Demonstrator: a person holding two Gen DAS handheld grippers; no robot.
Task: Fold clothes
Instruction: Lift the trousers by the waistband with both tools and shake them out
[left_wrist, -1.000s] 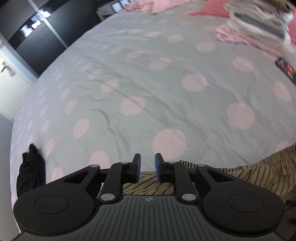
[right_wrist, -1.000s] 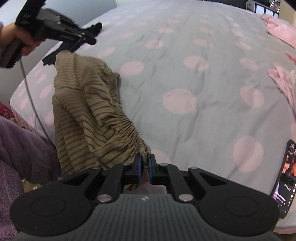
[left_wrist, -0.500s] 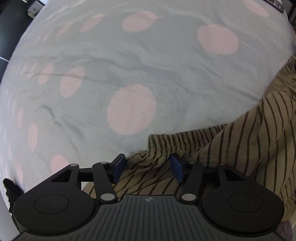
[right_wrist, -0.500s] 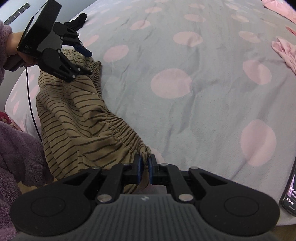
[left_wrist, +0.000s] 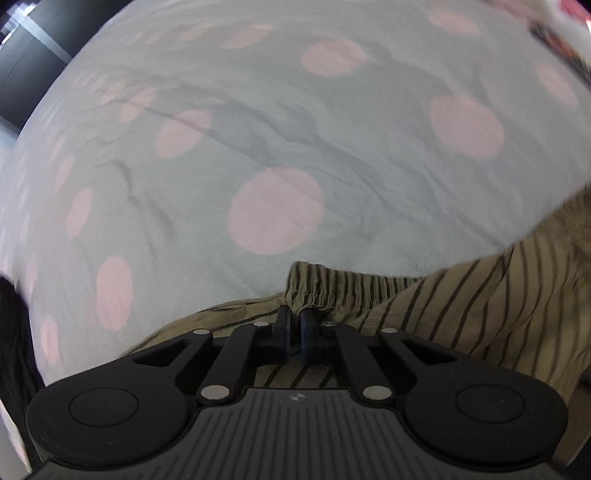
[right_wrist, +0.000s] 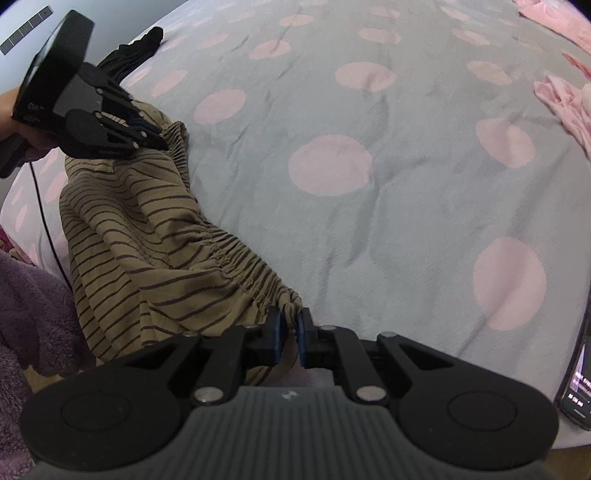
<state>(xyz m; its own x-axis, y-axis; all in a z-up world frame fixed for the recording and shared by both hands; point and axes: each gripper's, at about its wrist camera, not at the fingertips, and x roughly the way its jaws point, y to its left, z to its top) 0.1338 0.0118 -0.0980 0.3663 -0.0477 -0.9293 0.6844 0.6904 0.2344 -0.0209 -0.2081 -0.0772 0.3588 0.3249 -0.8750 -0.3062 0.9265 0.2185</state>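
Left claw (left_wrist: 294, 326), right claw (right_wrist: 289, 336): both pinched shut on waistband (right_wrist: 236, 260) ends of striped shorts (right_wrist: 133, 236). Risk: thin elastic bite slips when stretched; shorts slump off bed (right_wrist: 369, 229) edge.

The left gripper (left_wrist: 294, 325) and the right gripper (right_wrist: 291, 330) each have their fingers (right_wrist: 275, 332) pressed nearly together, pinching cloth, the left one held low in a bare hand (right_wrist: 22, 125).
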